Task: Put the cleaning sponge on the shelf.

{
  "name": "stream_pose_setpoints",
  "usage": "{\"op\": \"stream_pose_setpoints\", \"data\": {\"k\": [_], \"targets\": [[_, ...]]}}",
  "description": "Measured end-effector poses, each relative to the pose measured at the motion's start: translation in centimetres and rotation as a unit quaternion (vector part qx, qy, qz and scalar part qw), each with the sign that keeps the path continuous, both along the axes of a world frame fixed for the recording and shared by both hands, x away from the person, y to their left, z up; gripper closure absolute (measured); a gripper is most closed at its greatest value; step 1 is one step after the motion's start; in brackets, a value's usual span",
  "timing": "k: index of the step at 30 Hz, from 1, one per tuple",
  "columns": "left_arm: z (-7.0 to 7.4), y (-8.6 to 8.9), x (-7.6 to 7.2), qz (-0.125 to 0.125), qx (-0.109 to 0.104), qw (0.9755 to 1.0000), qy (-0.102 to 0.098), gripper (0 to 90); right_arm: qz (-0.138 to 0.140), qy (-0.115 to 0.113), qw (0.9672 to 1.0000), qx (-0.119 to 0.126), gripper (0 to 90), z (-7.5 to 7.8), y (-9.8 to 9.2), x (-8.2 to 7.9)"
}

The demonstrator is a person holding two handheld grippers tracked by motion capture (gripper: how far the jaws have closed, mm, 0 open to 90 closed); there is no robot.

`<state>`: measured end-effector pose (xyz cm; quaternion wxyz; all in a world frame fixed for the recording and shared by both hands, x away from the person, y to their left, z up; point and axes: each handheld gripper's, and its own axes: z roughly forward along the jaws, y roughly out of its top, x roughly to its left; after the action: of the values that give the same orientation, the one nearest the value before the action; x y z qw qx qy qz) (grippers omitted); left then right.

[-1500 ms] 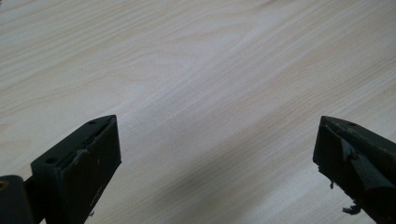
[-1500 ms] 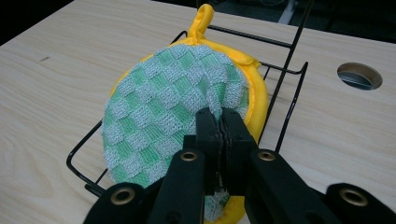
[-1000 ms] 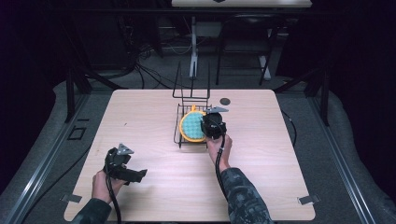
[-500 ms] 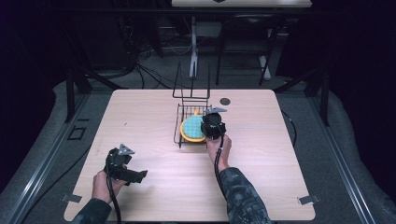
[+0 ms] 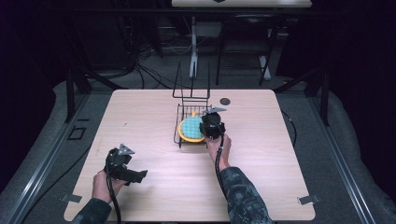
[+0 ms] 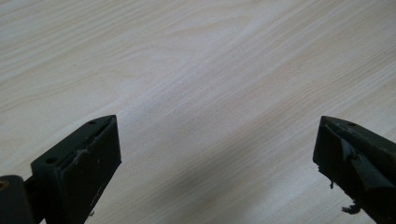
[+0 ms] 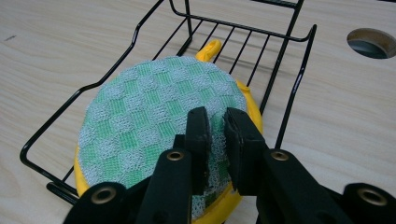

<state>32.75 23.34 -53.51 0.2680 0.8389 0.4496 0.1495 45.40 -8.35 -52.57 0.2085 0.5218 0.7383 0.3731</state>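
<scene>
A round green-checked mesh pad (image 7: 154,112) lies on a yellow pad (image 7: 250,109) inside a black wire rack (image 7: 299,60) at the table's middle. My right gripper (image 7: 215,119) is shut on the near edge of the green pad, pinching the mesh between its jaws. From above, the right gripper (image 5: 208,127) sits at the rack's right front corner, beside the green pad (image 5: 190,126). My left gripper (image 5: 140,176) is held low over the table's front left, far from the rack. In its own view the left gripper (image 6: 217,140) is open over bare wood.
The rack (image 5: 191,99) has a tall wire back on its far side. A round cable hole (image 5: 225,101) lies in the table (image 5: 289,154) just right of the rack's back. Dark floor, cables and frame legs surround the table.
The right gripper and the green pad have shifted slightly toward the near side of the rack. The left gripper has hardly moved.
</scene>
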Motion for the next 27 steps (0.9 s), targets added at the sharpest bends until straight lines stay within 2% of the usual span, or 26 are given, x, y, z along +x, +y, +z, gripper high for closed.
{"op": "stream_pose_setpoints", "data": {"k": [6,10,18,22,27], "targets": [[0.0,0.0,0.0,0.002,-0.001,1.0,-0.001,1.1,0.007,0.002,1.0,-0.001,70.5,0.5,-0.2,-0.3],[0.1,0.0,0.0,0.001,0.0,1.0,-0.002,1.1,0.016,0.002,0.9999,0.002,62.0,1.0,-0.5,-0.6],[0.0,-0.1,0.0,0.002,-0.001,1.0,-0.001,1.1,0.049,0.005,0.9988,0.001,44.3,1.9,-1.2,-1.7],[0.0,-0.1,0.0,0.002,-0.001,1.0,-0.001,1.1,0.067,0.017,0.9976,0.002,35.7,2.5,-1.6,-2.4],[0.0,0.0,0.0,0.004,-0.001,1.0,-0.002,1.1,0.091,0.024,0.9955,-0.01,21.7,3.3,-1.9,-3.4]]}}
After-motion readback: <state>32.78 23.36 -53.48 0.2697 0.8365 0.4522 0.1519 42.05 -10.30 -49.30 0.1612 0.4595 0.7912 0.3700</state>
